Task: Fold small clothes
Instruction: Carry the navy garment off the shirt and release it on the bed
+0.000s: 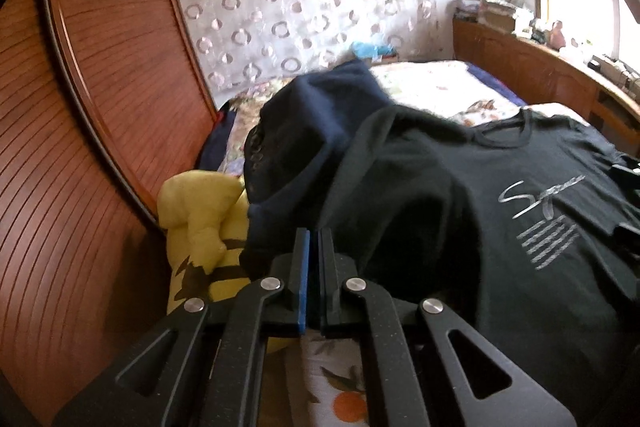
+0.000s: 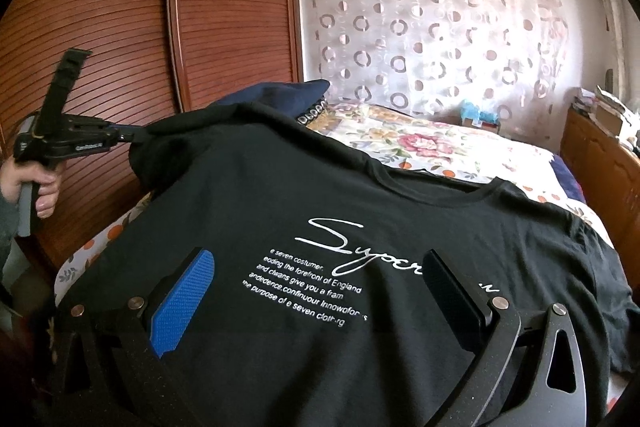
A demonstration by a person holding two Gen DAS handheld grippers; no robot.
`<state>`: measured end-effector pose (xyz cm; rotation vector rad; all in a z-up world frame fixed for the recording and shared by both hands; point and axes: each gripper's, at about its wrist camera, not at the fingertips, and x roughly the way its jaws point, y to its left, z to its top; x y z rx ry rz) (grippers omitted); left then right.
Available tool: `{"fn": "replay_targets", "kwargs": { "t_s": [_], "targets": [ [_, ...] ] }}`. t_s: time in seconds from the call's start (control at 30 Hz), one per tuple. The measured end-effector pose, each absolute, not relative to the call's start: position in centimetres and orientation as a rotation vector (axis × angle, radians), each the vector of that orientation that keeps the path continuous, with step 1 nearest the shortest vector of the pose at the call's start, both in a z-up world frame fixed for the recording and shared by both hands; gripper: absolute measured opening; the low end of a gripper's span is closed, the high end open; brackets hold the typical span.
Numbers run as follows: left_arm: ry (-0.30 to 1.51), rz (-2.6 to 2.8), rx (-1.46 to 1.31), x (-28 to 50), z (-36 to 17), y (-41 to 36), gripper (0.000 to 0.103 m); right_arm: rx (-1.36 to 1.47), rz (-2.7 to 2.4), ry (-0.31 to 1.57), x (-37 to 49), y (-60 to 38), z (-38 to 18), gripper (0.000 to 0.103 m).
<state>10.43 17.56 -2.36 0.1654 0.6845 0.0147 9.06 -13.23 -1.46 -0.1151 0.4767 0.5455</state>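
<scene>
A black T-shirt (image 2: 360, 219) with white print lies front up on the flowered bedspread (image 2: 432, 143). It also shows in the left wrist view (image 1: 460, 195). My left gripper (image 1: 314, 239) is shut on the shirt's left sleeve and holds it lifted; in the right wrist view the left gripper (image 2: 136, 139) meets the raised sleeve. My right gripper (image 2: 320, 267) is open wide, its blue pad (image 2: 184, 299) and black finger hovering over the shirt's printed chest, holding nothing.
A dark navy garment (image 1: 320, 123) lies bunched beyond the shirt's left shoulder. A yellow plush toy (image 1: 200, 223) sits by the wooden wardrobe (image 1: 80, 147) on the left. A wooden bed frame (image 2: 600, 163) with clutter runs along the right. A patterned curtain (image 2: 432, 35) hangs behind.
</scene>
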Motion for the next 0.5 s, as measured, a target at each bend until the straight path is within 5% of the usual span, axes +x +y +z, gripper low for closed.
{"fn": "replay_targets", "kwargs": {
  "t_s": [0.5],
  "targets": [
    [0.592, -0.241, 0.102, 13.7, 5.2, 9.6, 0.002, -0.1, 0.498, 0.458, 9.2, -14.9, -0.6, 0.103]
  ]
}}
